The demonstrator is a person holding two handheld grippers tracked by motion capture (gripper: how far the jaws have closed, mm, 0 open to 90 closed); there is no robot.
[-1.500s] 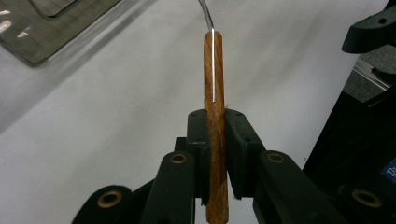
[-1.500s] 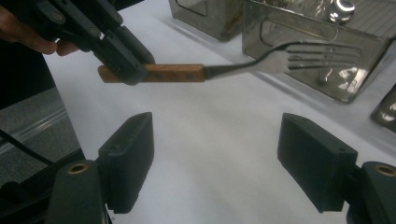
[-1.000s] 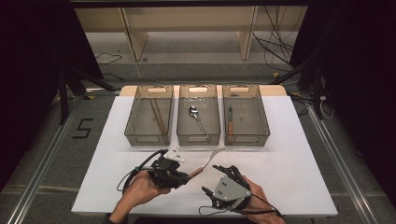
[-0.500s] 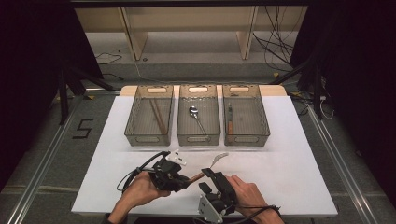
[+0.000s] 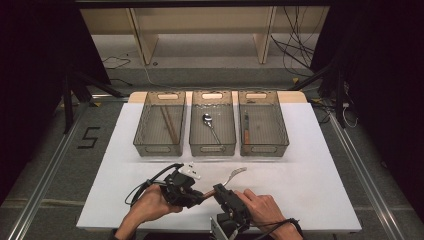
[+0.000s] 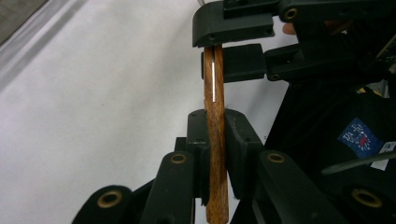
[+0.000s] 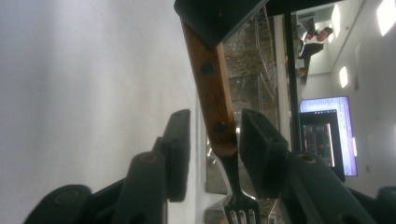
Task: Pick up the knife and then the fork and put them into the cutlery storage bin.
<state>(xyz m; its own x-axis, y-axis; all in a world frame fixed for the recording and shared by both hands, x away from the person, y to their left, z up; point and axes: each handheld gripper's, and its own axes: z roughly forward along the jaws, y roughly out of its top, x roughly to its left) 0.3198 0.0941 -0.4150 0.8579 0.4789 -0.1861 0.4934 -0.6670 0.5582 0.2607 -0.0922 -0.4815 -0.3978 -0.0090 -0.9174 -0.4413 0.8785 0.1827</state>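
Observation:
A fork [image 5: 237, 173] with a wooden handle [image 6: 215, 140] hangs low over the white table [image 5: 310, 165], tines pointing away to the right. My left gripper [image 5: 198, 195] is shut on the handle, its pads pressed on both sides [image 6: 217, 135]. My right gripper [image 5: 218, 190] has come in from the other side, and its jaws have just been closing around the handle's tine end [image 7: 215, 112]. A gap still shows beside the handle, so the right gripper [image 7: 212, 140] is open. The tines [image 7: 238, 211] show below its jaws.
Three clear bins stand in a row at the back of the table. The left bin [image 5: 159, 149] holds wooden sticks, the middle bin [image 5: 212, 149] a spoon [image 5: 207, 120], and the right bin [image 5: 264, 149] a wooden-handled utensil [image 5: 246, 127]. The table's front edge lies just behind my hands.
My right gripper has dropped and moved left onto the fork's handle, and its jaws have narrowed around it. The left gripper has kept still with the fork.

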